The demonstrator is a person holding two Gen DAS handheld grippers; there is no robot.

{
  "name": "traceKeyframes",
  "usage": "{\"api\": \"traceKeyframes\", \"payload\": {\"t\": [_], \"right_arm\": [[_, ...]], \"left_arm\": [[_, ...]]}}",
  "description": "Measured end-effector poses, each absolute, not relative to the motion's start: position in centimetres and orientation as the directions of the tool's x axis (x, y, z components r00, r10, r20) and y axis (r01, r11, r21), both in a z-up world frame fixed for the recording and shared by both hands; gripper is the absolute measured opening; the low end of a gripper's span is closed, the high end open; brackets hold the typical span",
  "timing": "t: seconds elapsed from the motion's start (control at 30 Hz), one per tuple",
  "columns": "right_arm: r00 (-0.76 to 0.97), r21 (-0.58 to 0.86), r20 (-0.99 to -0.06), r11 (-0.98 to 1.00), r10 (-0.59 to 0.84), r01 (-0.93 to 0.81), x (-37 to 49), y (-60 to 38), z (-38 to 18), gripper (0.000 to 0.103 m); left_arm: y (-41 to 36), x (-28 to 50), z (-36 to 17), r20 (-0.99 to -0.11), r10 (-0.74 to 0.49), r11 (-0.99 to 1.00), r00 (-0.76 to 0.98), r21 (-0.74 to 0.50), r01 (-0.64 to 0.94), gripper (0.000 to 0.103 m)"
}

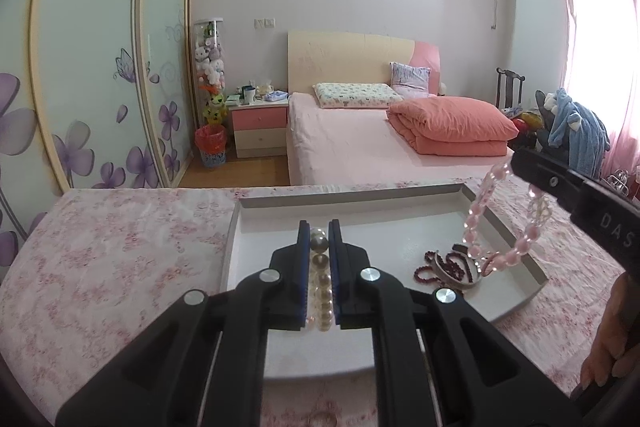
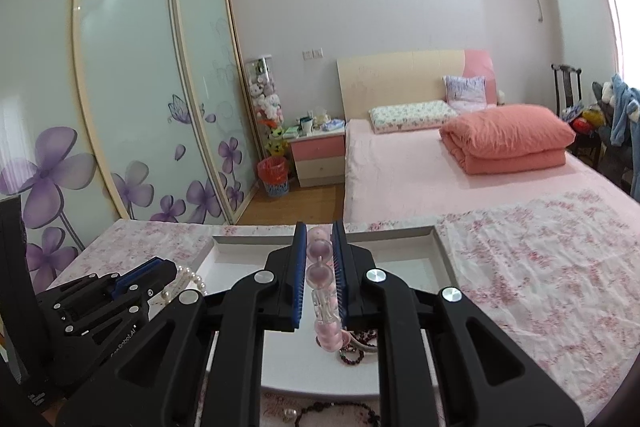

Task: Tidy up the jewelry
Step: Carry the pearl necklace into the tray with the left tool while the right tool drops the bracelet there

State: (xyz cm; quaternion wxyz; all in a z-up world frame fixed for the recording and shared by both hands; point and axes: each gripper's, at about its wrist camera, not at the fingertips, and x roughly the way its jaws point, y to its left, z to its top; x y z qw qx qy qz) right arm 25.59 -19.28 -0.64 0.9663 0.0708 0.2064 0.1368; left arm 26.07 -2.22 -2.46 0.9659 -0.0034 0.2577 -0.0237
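The left hand-held gripper (image 1: 319, 239) is clamped on a pearl bracelet (image 1: 320, 283) above the white tray (image 1: 520, 259). The right hand-held gripper (image 2: 319, 235) is clamped on a pink bead bracelet (image 2: 322, 281), which hangs over the tray's right side. A dark red bead string (image 1: 448, 265) already lies in the tray. Dark beads (image 2: 340, 409) remain on the floral-cloth surface (image 2: 520, 267) just outside the tray. Judgement: task partly complete; both held bracelets and the loose beads remain to be placed.
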Motion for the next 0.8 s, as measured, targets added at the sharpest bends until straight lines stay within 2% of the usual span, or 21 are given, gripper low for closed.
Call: {"api": "traceKeyframes", "payload": {"t": [0.27,0.53,0.57,0.67,0.8], "right_arm": [[0.831,0.233,-0.456,0.944,0.319,-0.234,29.6,-18.5,-2.7,0.014],[0.802,0.22,-0.525,0.956,0.284,-0.194,31.5,-18.6,-4.7,0.015],[0.802,0.221,-0.526,0.956,0.282,-0.191,31.6,-18.7,-4.8,0.016],[0.808,0.226,-0.522,0.957,0.275,-0.18,31.3,-19.2,-4.7,0.033],[0.818,0.231,-0.512,0.959,0.264,-0.165,31.0,-20.1,-4.4,0.034]], "left_arm": [[-2.2,29.3,-4.4,-0.531,-0.061,0.998,0.845,-0.03,0.053,0.01],[-2.4,31.3,-6.4,-0.577,-0.092,0.996,0.811,-0.052,0.075,0.011],[-2.4,31.3,-6.5,-0.577,-0.092,0.996,0.812,-0.054,0.075,0.012],[-2.2,31.4,-6.4,-0.577,-0.092,0.996,0.811,-0.058,0.072,0.02],[-1.4,31.3,-5.7,-0.564,-0.076,0.997,0.823,-0.069,0.045,0.021]]}}
